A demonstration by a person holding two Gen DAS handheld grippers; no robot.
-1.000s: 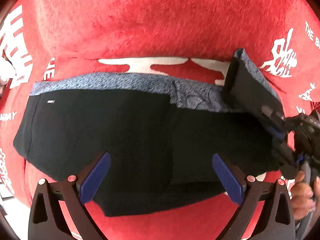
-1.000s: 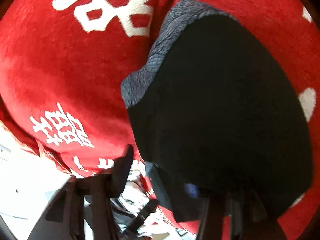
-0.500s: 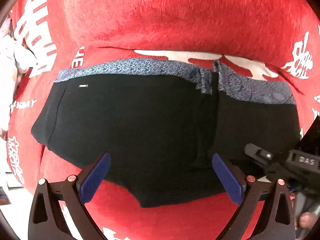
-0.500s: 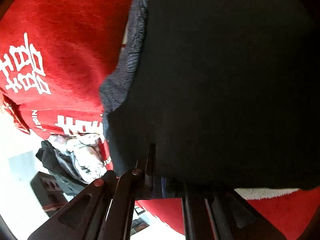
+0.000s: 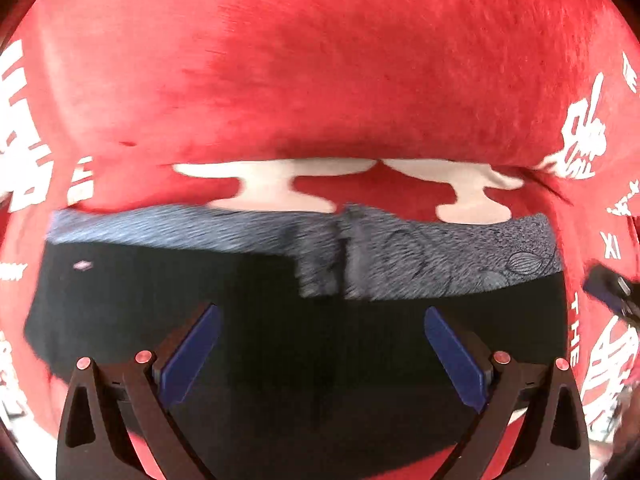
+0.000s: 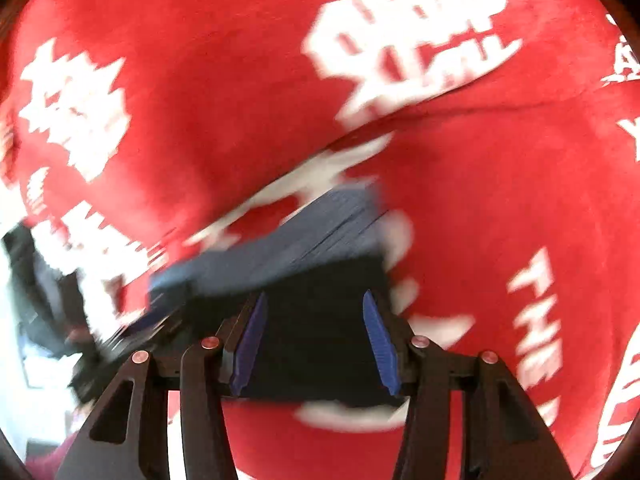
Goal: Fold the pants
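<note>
Black pants with a grey patterned waistband lie folded flat on the red blanket. My left gripper hovers over their middle, open, with nothing between its blue pads. At the right edge of the left wrist view, a tip of my right gripper shows beside the pants' end. The right wrist view is blurred. There my right gripper looks down on the pants' end. Its jaws are opening, and the pads stand apart from the cloth.
The red blanket carries large white characters and lettering and has a crease behind the waistband. A dark bundle lies past the blanket's left edge in the right wrist view.
My right gripper carried the pants' end over, laid it flat, let go and lifted while rolling. My left gripper drifted sideways over the pants and stayed open.
</note>
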